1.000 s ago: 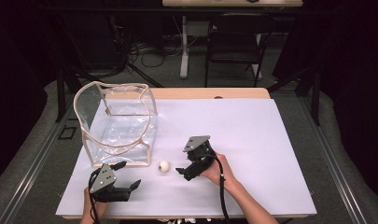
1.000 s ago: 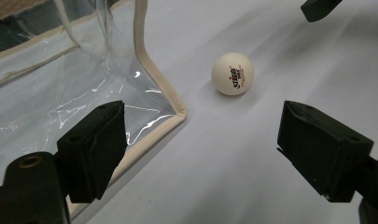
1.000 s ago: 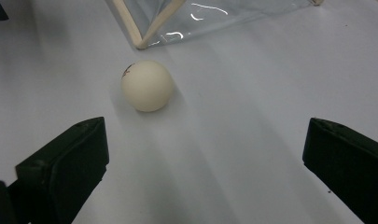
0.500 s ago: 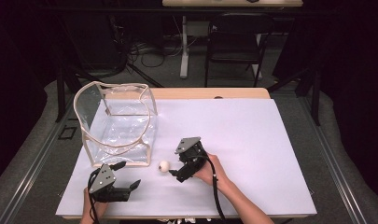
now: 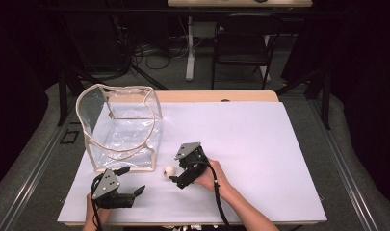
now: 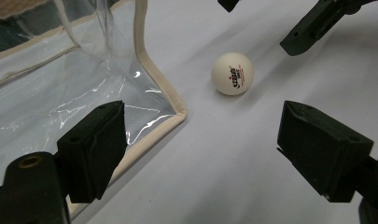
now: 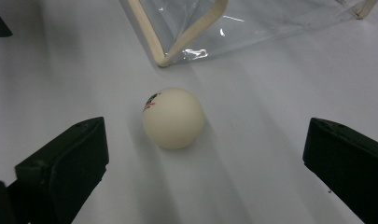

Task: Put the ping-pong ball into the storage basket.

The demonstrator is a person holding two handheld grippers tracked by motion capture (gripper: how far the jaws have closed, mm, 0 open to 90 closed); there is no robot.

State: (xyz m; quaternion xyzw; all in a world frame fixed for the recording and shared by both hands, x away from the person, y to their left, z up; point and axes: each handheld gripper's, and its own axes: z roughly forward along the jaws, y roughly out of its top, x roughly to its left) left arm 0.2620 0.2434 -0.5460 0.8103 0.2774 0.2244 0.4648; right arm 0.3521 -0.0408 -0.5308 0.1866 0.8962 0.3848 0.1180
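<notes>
— Ball [image 5: 169, 170] and grippers first, as seen from the high view: where is it placed?

— It is seen lying on the white table [image 5: 260, 144], just off the near corner of the clear bag [image 5: 120, 127]. The right gripper [image 5: 177, 174] is held just beside it, on its right, jaws spread apart and empty. The left gripper [image 5: 135, 192] is kept lower and to the left, near the table's front edge, clearly farther off.

— And from the left gripper view?

— The ball [image 6: 232, 73] is shown well ahead of the wide-open jaws and a little right of centre, apart from the bag's corner [image 6: 177, 114]. Nothing is held. The right gripper's jaw tips [image 6: 312, 28] are seen beyond the ball.

— From the right gripper view?

— The ball [image 7: 173, 118] is framed between the two spread jaws, slightly nearer the left-hand one, touched by neither. The bag [image 7: 252, 23] is seen behind it. No long axis is to be reckoned with on a round thing, so the grasp is judged to turn on a short push forward, then closing. The right hand is judged the nearer.
</notes>
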